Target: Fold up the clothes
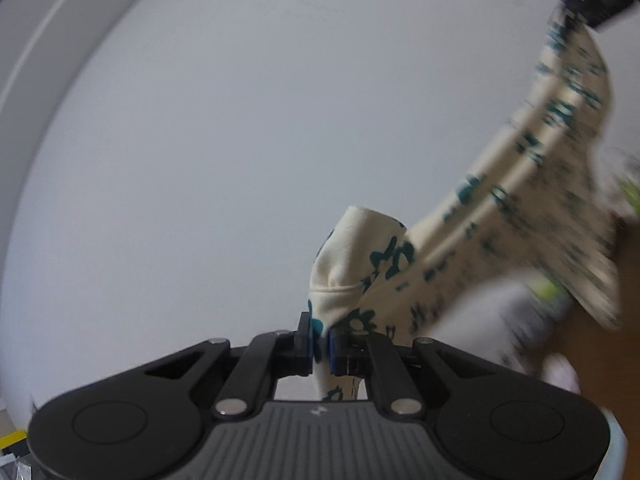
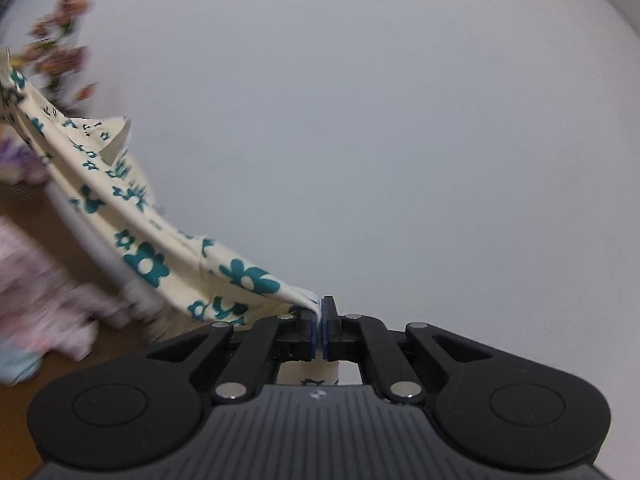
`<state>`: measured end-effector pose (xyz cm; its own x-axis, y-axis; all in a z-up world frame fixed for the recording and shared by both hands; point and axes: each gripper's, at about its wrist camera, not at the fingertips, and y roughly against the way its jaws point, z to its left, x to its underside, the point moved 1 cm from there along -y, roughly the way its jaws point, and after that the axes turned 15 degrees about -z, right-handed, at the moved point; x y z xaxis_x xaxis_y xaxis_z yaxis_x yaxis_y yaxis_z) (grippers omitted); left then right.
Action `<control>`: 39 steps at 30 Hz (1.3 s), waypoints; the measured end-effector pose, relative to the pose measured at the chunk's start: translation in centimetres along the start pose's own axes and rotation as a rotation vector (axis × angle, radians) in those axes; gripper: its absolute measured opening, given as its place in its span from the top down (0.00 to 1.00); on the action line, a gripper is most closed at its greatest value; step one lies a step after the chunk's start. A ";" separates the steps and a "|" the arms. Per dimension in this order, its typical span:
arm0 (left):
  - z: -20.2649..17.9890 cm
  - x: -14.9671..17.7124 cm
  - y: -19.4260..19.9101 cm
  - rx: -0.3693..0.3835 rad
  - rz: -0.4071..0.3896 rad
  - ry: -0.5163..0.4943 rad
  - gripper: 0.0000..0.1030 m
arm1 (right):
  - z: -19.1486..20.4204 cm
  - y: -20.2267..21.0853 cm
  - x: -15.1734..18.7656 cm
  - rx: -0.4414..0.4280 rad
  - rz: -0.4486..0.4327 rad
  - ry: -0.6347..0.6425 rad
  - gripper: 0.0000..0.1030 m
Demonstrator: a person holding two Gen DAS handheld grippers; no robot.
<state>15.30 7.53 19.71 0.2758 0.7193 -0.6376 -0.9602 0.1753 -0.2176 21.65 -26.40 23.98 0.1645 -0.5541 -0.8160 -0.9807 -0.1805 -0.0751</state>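
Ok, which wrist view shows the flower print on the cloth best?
The right wrist view: the flowered cloth runs from the right gripper with large teal flowers in focus. In the left wrist view the same cloth is mostly motion-blurred; only the pinched corner at the left gripper is sharp.

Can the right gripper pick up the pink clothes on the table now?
Probably not yet: the right gripper is shut on the floral cloth, which the left gripper also holds. The pink clothes lie off to its side.
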 end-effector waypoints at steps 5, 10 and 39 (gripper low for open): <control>-7.9 6.2 10.8 0.224 0.126 -0.018 0.94 | 7.3 8.0 8.1 -0.211 0.140 -0.011 0.98; -13.9 10.3 17.7 0.386 0.253 0.019 0.94 | 11.9 14.3 12.3 -0.322 0.284 -0.134 0.98; -5.4 9.2 20.9 0.443 0.264 0.438 0.52 | 9.7 16.9 12.3 -0.452 0.342 -0.586 0.51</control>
<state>-2.02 14.13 5.29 -0.0676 0.4533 -0.8888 -0.8998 0.3572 0.2506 6.10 -28.40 7.17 -0.3412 -0.1453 -0.9287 -0.8087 -0.4582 0.3688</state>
